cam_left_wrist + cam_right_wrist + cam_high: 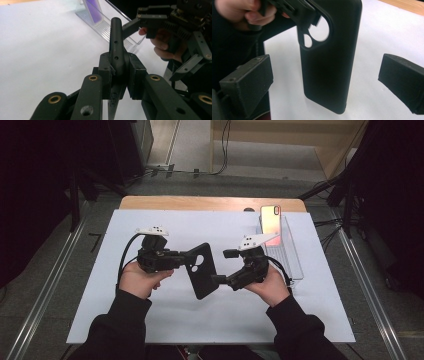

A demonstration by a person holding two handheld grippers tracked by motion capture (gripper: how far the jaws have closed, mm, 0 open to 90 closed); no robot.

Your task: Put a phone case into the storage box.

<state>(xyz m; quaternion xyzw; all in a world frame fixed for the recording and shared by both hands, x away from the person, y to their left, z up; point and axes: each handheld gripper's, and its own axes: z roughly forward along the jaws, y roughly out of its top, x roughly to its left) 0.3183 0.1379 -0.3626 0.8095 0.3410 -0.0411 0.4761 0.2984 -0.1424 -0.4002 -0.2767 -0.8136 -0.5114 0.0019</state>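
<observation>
1. Phone case [202,270], matte black, slim, rounded corners, camera cutouts: clamped edge-on in left gripper [119,72] jaws, above white tabletop [165,320].
2. Right gripper [324,82] jaws spread wide, case hanging between them, untouched.
3. Judgement: keep left grip firm, close right squarely on flat faces.
4. Phone [270,220] stands in clear stand [295,260], beyond right jaws.

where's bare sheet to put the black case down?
Free: the white sheet left of the left gripper, the strip along its near edge between the sleeves, and the far strip below the wooden table edge. Crowded: the right side, where the clear stand holds the phone beside the right gripper. The phone case hangs mid-sheet.
</observation>
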